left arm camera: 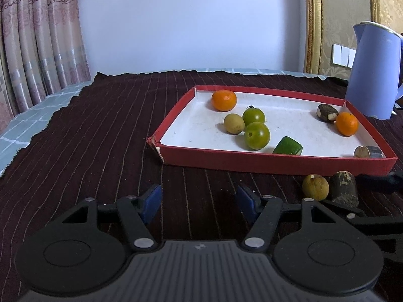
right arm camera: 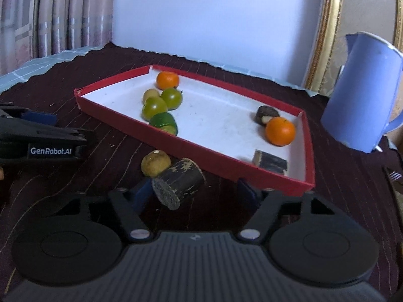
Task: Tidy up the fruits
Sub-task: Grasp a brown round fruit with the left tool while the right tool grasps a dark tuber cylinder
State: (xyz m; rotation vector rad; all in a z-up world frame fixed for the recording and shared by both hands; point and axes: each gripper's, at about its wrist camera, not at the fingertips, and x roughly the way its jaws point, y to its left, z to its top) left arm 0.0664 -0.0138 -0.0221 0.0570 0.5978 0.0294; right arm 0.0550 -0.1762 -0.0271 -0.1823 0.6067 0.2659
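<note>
Right wrist view: dark, scuffed cylindrical stub (right arm camera: 180, 180) lies on the desk (right arm camera: 105, 138) outside the red tray (right arm camera: 201, 154), long axis running seven to one o'clock, between the spread right tool (right arm camera: 195, 192), touching its left pad only. Tray holds two oranges, two green tomatoes.

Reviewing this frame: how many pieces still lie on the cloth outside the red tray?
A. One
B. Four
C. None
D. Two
D: a yellowish round fruit and a dark cylinder-shaped piece lie touching each other on the cloth just in front of the red tray; everything else sits inside it.
</note>
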